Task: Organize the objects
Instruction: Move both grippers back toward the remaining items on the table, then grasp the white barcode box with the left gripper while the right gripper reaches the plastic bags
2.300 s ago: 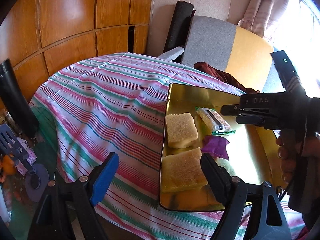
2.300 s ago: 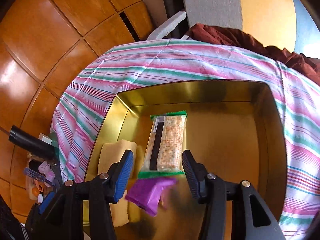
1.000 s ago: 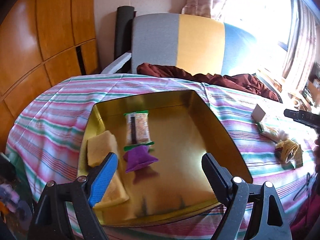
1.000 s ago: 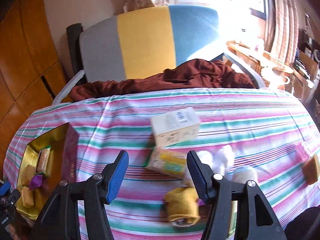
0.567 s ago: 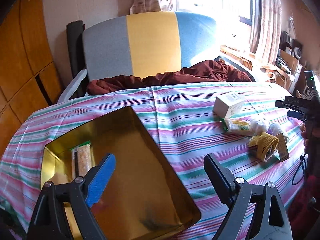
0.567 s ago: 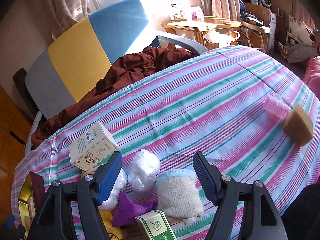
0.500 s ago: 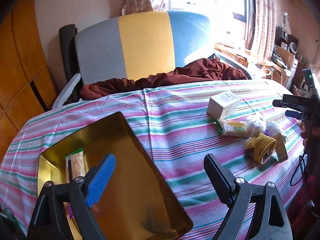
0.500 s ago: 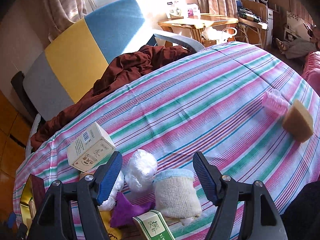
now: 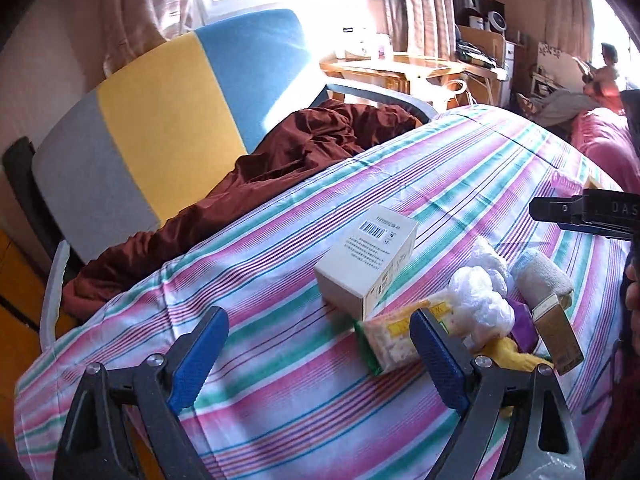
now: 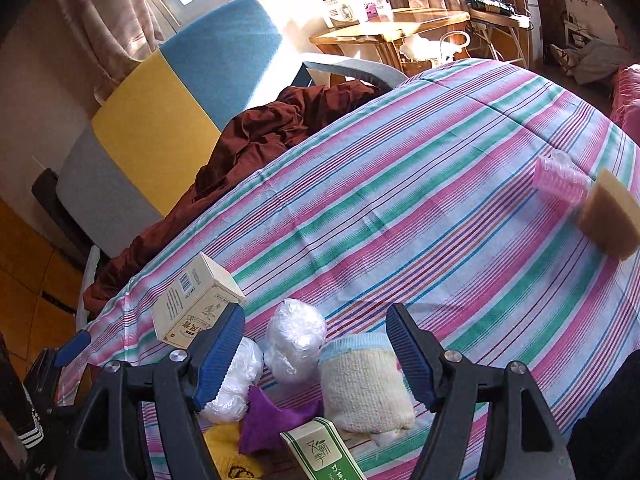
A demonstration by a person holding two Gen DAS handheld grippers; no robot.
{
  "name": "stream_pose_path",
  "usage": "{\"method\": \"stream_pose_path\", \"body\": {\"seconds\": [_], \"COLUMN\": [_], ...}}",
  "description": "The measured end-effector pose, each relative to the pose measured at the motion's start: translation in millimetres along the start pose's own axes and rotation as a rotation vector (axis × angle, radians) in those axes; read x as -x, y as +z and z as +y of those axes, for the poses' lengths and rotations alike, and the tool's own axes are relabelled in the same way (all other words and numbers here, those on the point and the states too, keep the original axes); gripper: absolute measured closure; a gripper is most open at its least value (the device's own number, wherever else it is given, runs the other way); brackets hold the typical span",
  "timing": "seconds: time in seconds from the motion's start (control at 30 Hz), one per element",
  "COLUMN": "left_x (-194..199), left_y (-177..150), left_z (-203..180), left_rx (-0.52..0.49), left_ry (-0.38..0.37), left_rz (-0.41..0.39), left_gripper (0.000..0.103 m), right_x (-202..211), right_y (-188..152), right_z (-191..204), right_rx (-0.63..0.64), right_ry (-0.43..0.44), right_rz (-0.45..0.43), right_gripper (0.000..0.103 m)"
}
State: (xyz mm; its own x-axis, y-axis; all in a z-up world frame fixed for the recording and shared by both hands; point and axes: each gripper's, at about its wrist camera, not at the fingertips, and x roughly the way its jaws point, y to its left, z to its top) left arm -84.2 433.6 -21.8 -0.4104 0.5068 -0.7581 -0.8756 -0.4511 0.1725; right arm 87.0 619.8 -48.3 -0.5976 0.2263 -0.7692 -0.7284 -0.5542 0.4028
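Knitted cream sock roll (image 10: pixel 366 384) stands upright just ahead of the right gripper (image 10: pixel 316 354), between its spread, empty jaws; the left gripper (image 9: pixel 316 354), opening and empty, sits farther off.

The left gripper (image 9: pixel 316 354) points steeply downward, its jaws opening wide with nothing pressed between the blue pads. The right gripper (image 10: pixel 318 346) tilts down likewise, jaws parted and gripping nothing; it appears at three o'clock in the left wrist view.
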Motion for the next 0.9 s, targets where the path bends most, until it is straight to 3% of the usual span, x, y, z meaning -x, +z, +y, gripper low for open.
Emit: {"method": "stream_pose_path", "body": {"seconds": [0.3, 0.57, 0.63, 0.67, 0.7, 0.83, 0.9], "left_x": [-70, -114, -120, -123, -124, -114, -110], "left_y": [36, 47, 46, 44, 41, 27, 18], "left_z": [-19, -24, -25, -25, -24, -10, 7], "left_rx": [-0.147, -0.151, -0.144, -0.136, -0.125, -0.035, 0.062], "left_ry": [-0.022, -0.073, -0.082, -0.095, -0.096, -0.050, -0.031], "left_rz": [0.050, 0.090, 0.102, 0.121, 0.135, 0.119, 0.131], "left_gripper": [0.005, 0.005, 0.023, 0.042, 0.050, 0.052, 0.053], "right_x": [-1, -6, -6, -6, -7, -12, -17], "right_y": [4, 6, 8, 8, 9, 10, 10], "right_z": [-12, -20, -25, -28, -31, -45, -47], "right_rx": [-0.075, -0.115, -0.132, -0.144, -0.156, -0.212, -0.216], "right_ry": [0.037, 0.029, 0.022, 0.016, 0.012, -0.011, -0.026], "right_rz": [0.009, 0.018, 0.013, 0.012, 0.012, 0.034, 0.055], "right_gripper": [0.029, 0.029, 0.029, 0.029, 0.029, 0.029, 0.029]}}
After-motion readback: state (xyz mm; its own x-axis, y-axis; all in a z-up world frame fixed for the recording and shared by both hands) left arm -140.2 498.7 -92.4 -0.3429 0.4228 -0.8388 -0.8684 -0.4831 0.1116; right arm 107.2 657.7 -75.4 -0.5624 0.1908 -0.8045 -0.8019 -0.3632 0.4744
